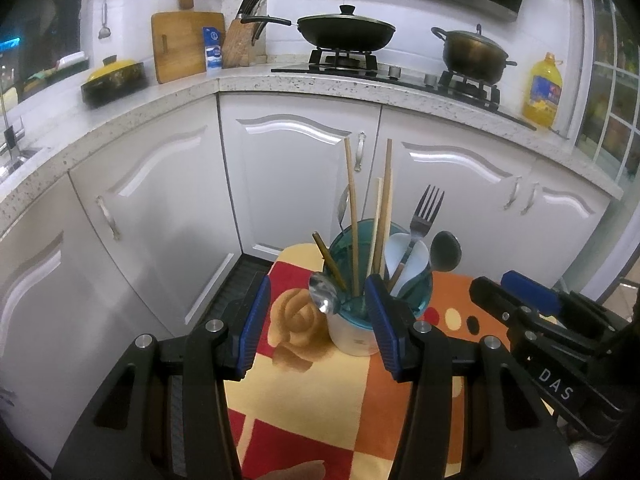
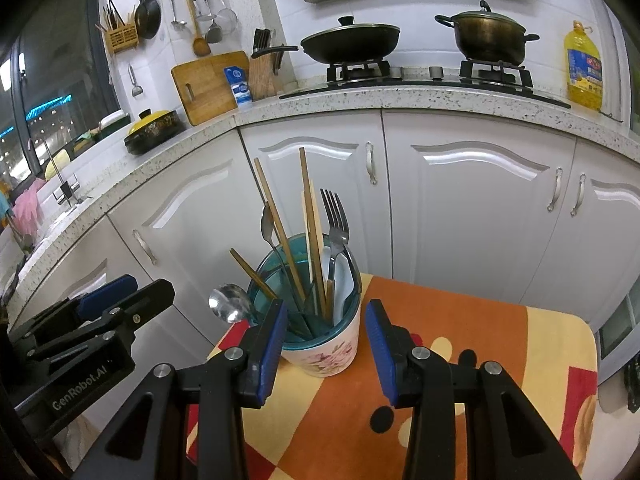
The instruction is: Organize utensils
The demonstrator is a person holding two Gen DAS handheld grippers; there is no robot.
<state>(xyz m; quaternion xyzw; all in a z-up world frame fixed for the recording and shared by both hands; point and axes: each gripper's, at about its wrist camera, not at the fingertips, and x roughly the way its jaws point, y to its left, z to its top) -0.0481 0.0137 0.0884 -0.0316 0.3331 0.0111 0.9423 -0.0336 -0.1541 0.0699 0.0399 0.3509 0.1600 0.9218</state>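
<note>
While both tools hang over the small table [image 2: 460, 320] with its red, orange and yellow cloth, the utensil holder [image 2: 324, 352] stands near the table's far left corner, a white cup with a flower print and a teal inner liner. It holds wooden chopsticks [image 2: 310, 216] standing tall, a metal fork [image 2: 336, 216] with its tines up, a white ceramic spoon [image 2: 344, 280] and a dark spoon [image 1: 444, 252] leaning to the right side. A shiny metal spoon [image 2: 226, 302] leans out over the holder's left rim with its bowl up, and another spoon [image 2: 267, 220] rises behind the chopsticks.

The left hand-held gripper [image 1: 318, 324] has its jaws apart and nothing between the blue pads; in its own view the right pad overlaps the holder's rim, though whether it touches I cannot tell. The right hand-held gripper [image 2: 326, 342] also stands with its jaws apart, one on each side of the holder's lower body, and a gap shows on the right side, so it grips nothing.

Behind the table run white cabinet doors [image 2: 320, 208] under a speckled kitchen counter [image 2: 360, 98] carrying a stove with a black pan [image 2: 350, 42] and a lidded pot [image 2: 490, 38]
</note>
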